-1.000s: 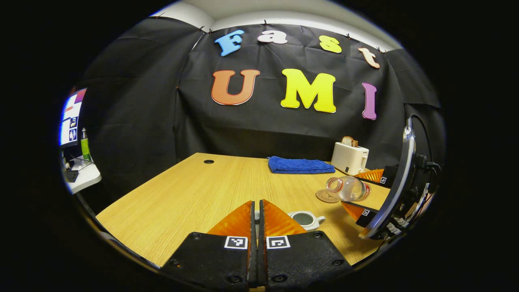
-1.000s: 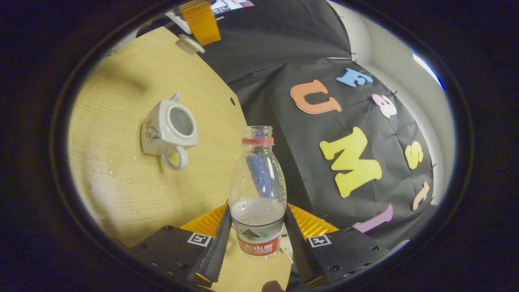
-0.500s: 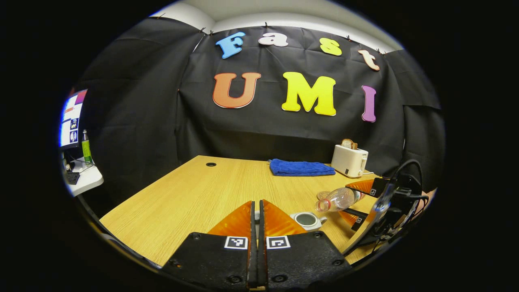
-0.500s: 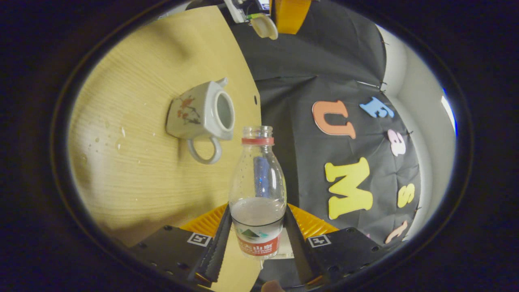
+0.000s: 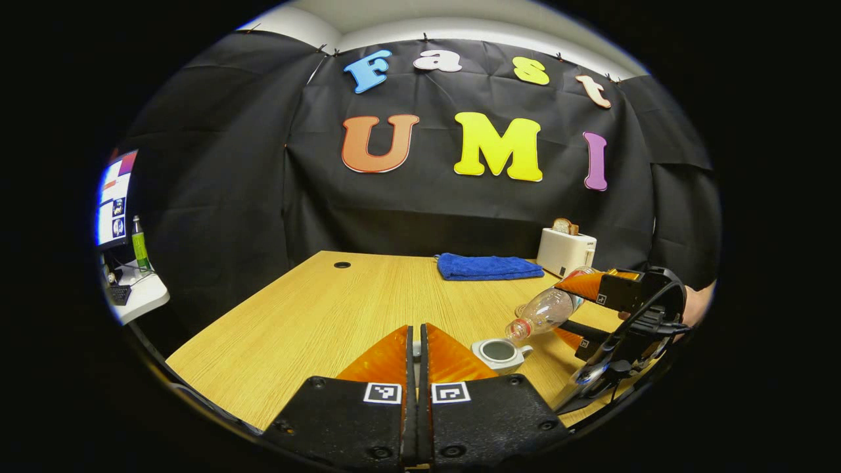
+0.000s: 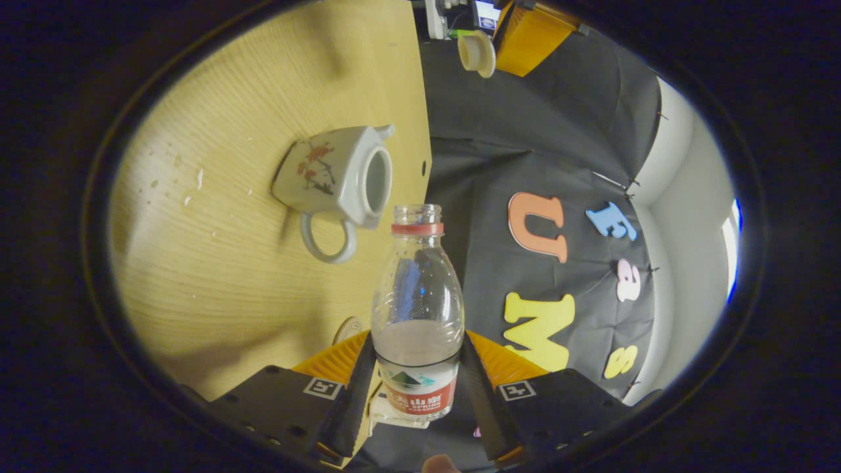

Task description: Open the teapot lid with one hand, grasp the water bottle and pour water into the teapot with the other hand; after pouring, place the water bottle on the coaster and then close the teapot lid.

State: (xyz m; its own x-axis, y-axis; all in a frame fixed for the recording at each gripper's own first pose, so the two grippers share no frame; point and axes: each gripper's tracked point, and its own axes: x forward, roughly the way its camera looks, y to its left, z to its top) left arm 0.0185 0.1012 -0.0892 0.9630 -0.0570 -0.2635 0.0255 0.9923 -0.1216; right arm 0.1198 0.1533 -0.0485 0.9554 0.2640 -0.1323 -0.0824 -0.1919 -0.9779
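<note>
Wooden worktop [image 5: 315, 315] in a black-walled booth. Near its right front corner sits an open teapot [image 5: 497, 354], lid [image 6: 476, 54] already off and pinched by the left gripper [image 5: 414, 341], held up clear of the pot. The right gripper [image 6: 415, 368] clamps a tilted water bottle [image 6: 416, 315], mouth just above the teapot opening. Pouring looks about to begin; coaster [image 6: 347, 328] placement and closing remain.

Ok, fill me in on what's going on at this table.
A person works two claws. The right claw grips an uncapped bottle, tipped so its mouth sits just over the open teapot on the table. No stream of water is visible. The left claw is held shut, and in the right gripper view it holds the lid up and away from the pot. A blue towel and a toaster sit at the back.
</note>
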